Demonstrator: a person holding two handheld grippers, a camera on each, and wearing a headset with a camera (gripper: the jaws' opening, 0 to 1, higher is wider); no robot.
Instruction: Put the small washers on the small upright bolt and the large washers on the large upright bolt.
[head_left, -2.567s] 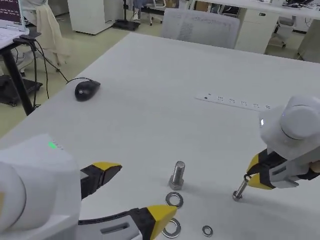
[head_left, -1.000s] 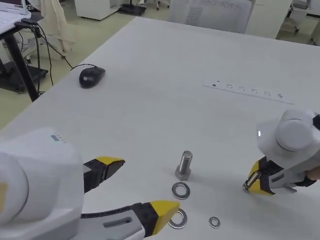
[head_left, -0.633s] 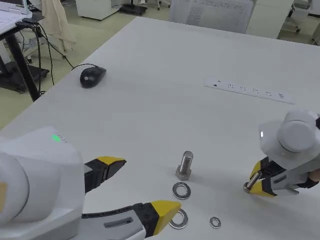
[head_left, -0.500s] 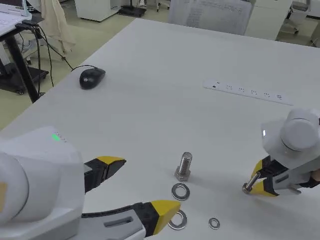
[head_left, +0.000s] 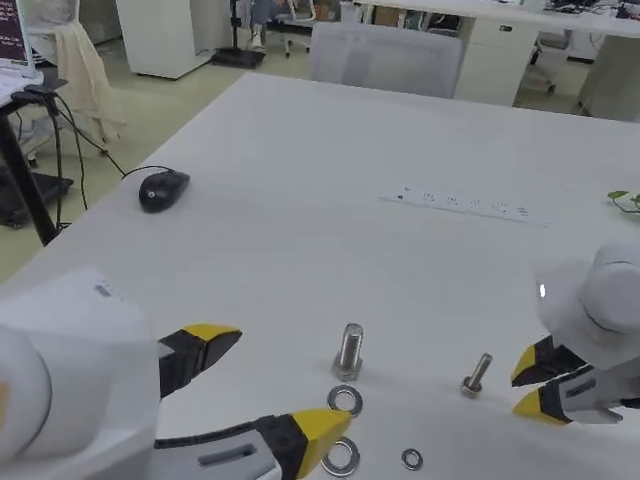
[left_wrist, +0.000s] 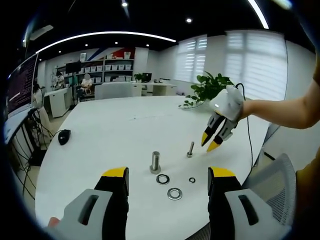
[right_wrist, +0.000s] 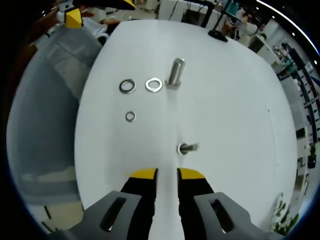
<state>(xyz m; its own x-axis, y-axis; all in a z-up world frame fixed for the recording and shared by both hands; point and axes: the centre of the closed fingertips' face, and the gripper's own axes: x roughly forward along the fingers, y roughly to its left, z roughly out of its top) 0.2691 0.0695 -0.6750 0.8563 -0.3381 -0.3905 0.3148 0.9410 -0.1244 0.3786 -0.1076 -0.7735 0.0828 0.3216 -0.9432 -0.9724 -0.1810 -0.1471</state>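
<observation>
The small bolt stood upright alone by the near edge of the table. Your right gripper had released it (it pinched the shank a moment before) and sat just beside it, jaws slightly parted, empty. The large bolt stood to its left, with two large washers and a small washer loose nearer the edge. Your left gripper was spread wide, empty. Both bolts looked ready for washers.

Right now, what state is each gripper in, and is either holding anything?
Left gripper: open wide, holding nothing.
Right gripper: open a little, holding nothing; the small bolt stands free ahead of it.
</observation>
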